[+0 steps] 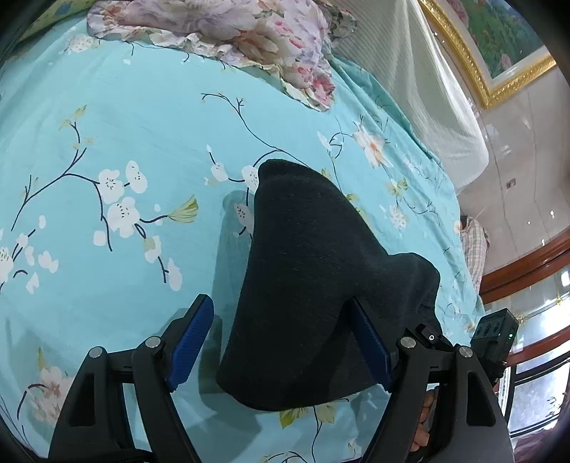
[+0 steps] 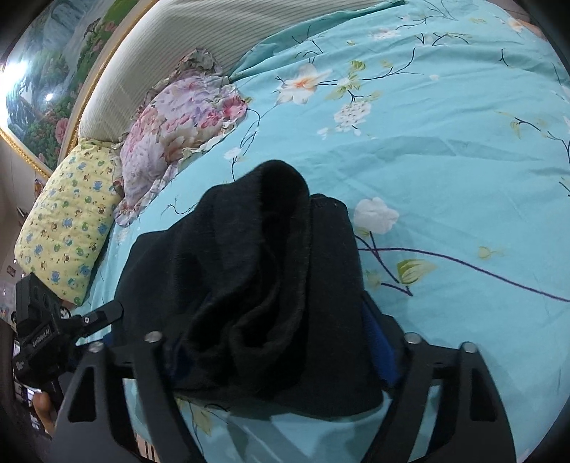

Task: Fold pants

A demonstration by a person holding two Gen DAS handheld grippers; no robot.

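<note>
The black pants [image 1: 302, 285] lie bunched on the turquoise flowered bedsheet [image 1: 142, 124]. In the left wrist view my left gripper [image 1: 281, 342] stands wide open around the cloth; its blue pads [image 1: 190, 342] do not press it. In the right wrist view the pants [image 2: 267, 267] are heaped between and over the fingers of my right gripper [image 2: 278, 356]. One blue pad [image 2: 381, 352] shows at the right; the left pad is hidden under cloth. The jaws stand apart.
A pink flowered cloth [image 1: 249, 32] lies at the head of the bed and shows in the right wrist view [image 2: 171, 135]. A yellow printed pillow [image 2: 67, 228] and a striped headboard [image 2: 199, 32] are beside it. The bed edge [image 1: 459, 228] runs along the right.
</note>
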